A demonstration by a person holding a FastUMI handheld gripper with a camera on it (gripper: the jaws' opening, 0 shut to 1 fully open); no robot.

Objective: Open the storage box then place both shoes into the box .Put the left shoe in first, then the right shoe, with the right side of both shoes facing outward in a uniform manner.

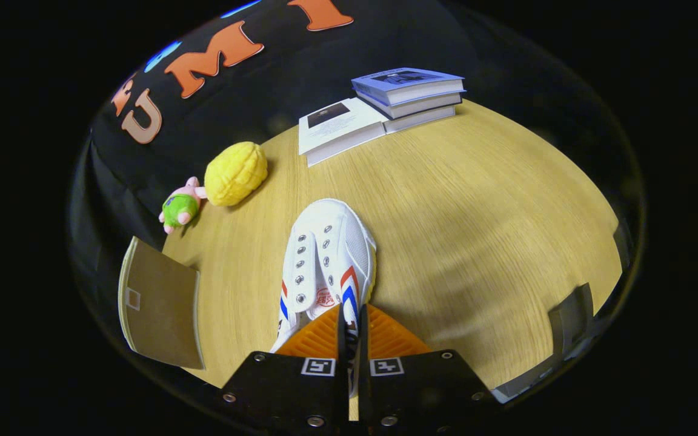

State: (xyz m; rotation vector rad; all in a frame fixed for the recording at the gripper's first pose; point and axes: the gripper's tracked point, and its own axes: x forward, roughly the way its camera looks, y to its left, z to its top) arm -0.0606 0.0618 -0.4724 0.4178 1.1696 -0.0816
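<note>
Gripping a white sneaker [326, 254] by its heel collar, the gripper [352, 324] is nearly closed, toe toward twelve o'clock.

This was a staged recording booth dressed as a home corner: black cloth [300, 79] hung behind a bare wooden table [476, 200]. Household odds lay along its far side (a stack of books [406, 97], a yellow plush [235, 173], a small pink-and-green toy [180, 207]), nothing fixed or furnished.
</note>
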